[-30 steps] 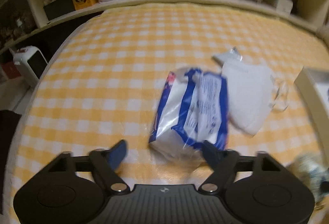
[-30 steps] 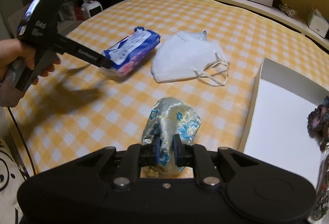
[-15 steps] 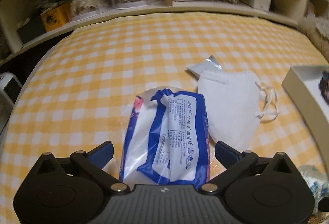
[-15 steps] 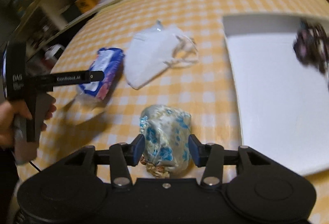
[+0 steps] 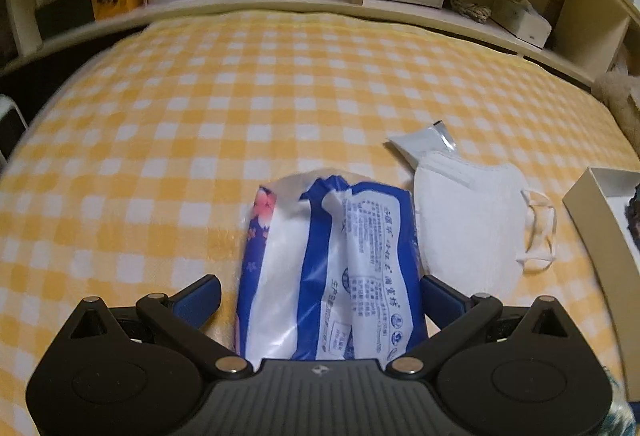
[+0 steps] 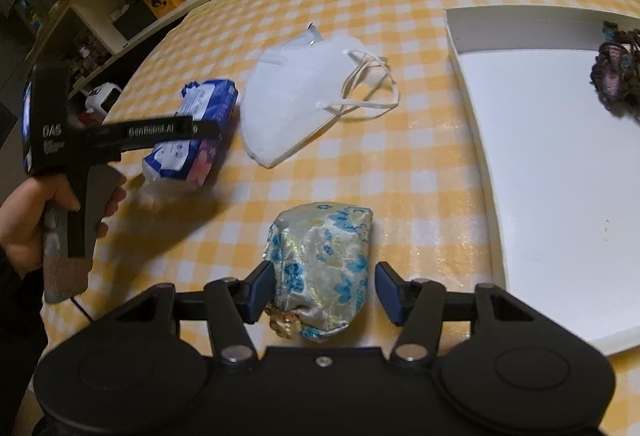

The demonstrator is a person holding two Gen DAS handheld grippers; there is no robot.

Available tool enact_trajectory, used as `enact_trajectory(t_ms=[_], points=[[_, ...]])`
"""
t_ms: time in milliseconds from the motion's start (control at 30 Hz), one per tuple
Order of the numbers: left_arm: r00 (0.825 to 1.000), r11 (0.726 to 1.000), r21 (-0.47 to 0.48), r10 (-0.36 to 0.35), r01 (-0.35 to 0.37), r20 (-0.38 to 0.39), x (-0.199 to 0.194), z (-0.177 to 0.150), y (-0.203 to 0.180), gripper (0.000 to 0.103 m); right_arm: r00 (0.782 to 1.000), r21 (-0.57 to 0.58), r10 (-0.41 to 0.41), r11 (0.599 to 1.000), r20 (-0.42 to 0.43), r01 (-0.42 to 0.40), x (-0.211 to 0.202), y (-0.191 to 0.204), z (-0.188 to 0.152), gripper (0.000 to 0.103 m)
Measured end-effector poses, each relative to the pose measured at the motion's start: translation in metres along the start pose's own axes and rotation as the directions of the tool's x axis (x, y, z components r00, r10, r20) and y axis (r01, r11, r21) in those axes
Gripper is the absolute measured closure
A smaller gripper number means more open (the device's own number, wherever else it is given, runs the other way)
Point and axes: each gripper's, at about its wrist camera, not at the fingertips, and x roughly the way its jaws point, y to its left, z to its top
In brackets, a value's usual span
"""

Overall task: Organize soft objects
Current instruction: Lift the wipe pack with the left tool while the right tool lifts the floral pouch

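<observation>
Left wrist view: left gripper (image 5: 320, 296) spread astride tissue pack (image 5: 332, 268), right gripper (image 6: 326, 290) spread astride brocade pouch (image 6: 322, 268); both need closing next.

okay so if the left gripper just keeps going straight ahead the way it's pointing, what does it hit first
The blue tissue pack. It already lies between the open fingers of the left gripper, so going straight on would bring the pack against the gripper's body. The white face mask sits off to the right, probably outside that line.
</observation>
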Motion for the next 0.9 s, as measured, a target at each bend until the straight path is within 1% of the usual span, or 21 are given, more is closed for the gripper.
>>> enact_trajectory(t_ms=[33, 67, 100, 133, 200, 267, 300, 433, 567, 700, 767, 900], points=[[1.0, 1.0, -0.018, -0.005, 0.005, -0.003, 0.001, 0.001, 0.002, 0.002, 1.0, -0.011, 0.006, 1.0, -0.006, -0.006, 0.0, 0.001, 0.0, 0.055], [1.0, 0.999, -0.036, -0.016, 0.016, -0.012, 0.003, 0.0, 0.004, 0.006, 1.0, -0.022, 0.009, 1.0, -0.012, -0.009, 0.001, 0.002, -0.001, 0.056], [0.999, 0.999, -0.042, -0.025, 0.024, -0.022, 0.004, 0.0, 0.004, 0.014, 1.0, -0.034, 0.01, 0.999, -0.017, -0.01, 0.002, 0.004, -0.001, 0.06], [0.999, 0.999, -0.039, -0.031, 0.03, -0.036, 0.005, -0.001, 0.003, 0.016, 1.0, -0.048, 0.01, 0.999, -0.025, -0.012, 0.003, 0.006, -0.001, 0.064], [0.998, 0.999, -0.025, -0.022, 0.021, -0.061, 0.006, -0.002, -0.002, 0.024, 0.999, -0.068, 0.022, 0.997, -0.043, -0.025, 0.004, 0.008, -0.002, 0.066], [0.998, 1.0, -0.016, -0.004, 0.003, -0.067, 0.004, -0.003, -0.006, 0.028, 0.998, -0.077, 0.028, 0.996, -0.05, -0.032, 0.004, 0.009, -0.003, 0.069], [0.998, 1.0, -0.016, -0.004, 0.003, -0.069, 0.003, -0.003, -0.008, 0.03, 0.998, -0.079, 0.03, 0.996, -0.048, -0.034, 0.004, 0.009, -0.003, 0.073], [0.998, 0.999, -0.043, 0.002, -0.004, -0.06, -0.006, -0.004, -0.012, 0.033, 0.999, -0.069, 0.045, 0.997, -0.018, -0.046, -0.002, 0.006, -0.001, 0.083], [0.999, 0.995, -0.1, -0.012, 0.009, -0.029, -0.024, -0.003, -0.013, 0.033, 0.996, -0.057, 0.051, 0.997, 0.074, -0.047, -0.019, 0.001, 0.005, 0.084], [0.999, 0.99, -0.139, -0.017, 0.024, 0.05, -0.055, -0.003, -0.019, 0.033, 0.984, -0.061, 0.063, 0.997, 0.164, -0.054, -0.038, -0.003, 0.012, 0.084], [0.996, 0.987, -0.151, -0.034, 0.046, 0.08, -0.069, -0.003, -0.023, 0.033, 0.979, -0.068, 0.063, 0.996, 0.196, -0.05, -0.046, -0.004, 0.014, 0.084], [0.992, 0.984, -0.156, -0.067, 0.084, 0.111, -0.091, -0.006, -0.034, 0.033, 0.968, -0.101, 0.069, 0.994, 0.243, -0.045, -0.058, 0.0, 0.017, 0.084]])
